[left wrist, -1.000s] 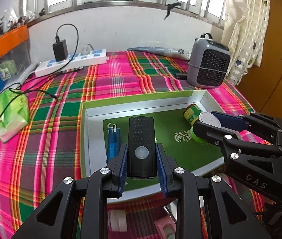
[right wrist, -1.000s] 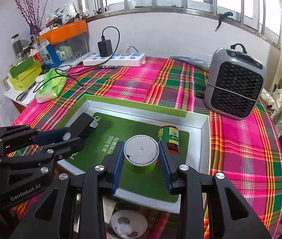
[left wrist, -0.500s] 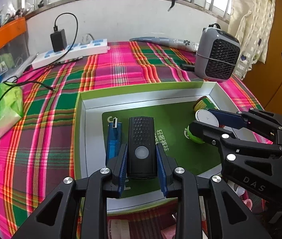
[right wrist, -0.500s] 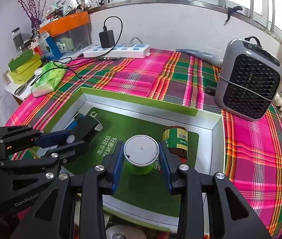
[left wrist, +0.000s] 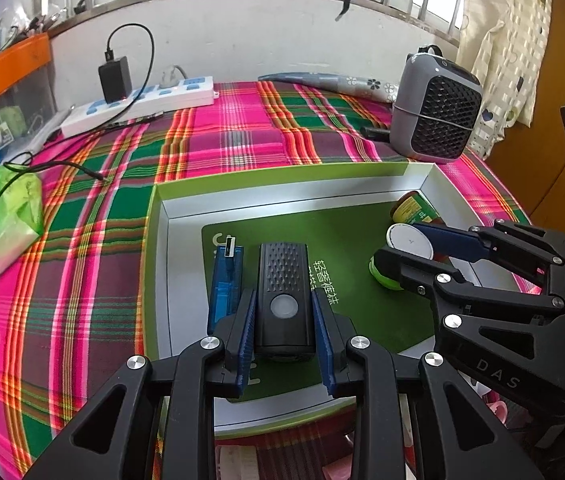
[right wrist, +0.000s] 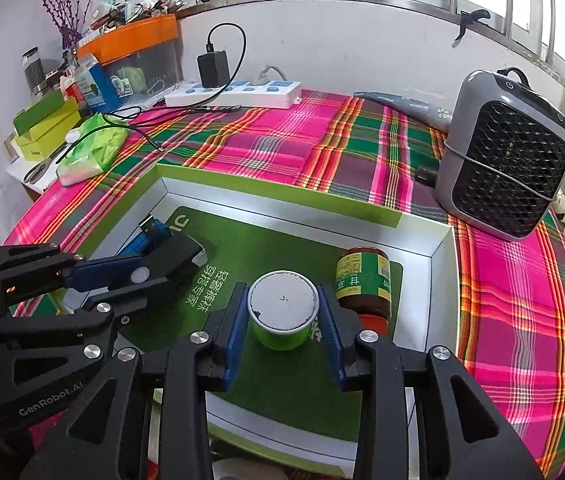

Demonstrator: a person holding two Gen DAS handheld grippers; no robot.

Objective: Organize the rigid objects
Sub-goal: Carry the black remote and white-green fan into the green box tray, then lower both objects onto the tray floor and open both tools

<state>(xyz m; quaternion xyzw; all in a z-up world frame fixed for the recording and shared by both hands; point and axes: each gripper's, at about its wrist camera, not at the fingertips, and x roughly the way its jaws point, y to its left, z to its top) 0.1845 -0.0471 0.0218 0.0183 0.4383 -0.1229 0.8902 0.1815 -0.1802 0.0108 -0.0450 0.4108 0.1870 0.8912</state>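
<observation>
The green-rimmed white tray (left wrist: pixel 282 196) has come nearer; my left claw (left wrist: pixel 282 320) grips the black ribbed flashlight (left wrist: pixel 284 280), long axis pointing away, above the tray floor; my right claw (right wrist: pixel 282 320) grips the green white-lidded jar (right wrist: pixel 282 312).

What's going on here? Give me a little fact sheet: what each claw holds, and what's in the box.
left gripper: shut on black flashlight
right gripper: shut on green cup
container: green-rimmed box
beside flashlight: blue USB device
beside cup: brown jar, lying down
surface: plaid tablecloth
</observation>
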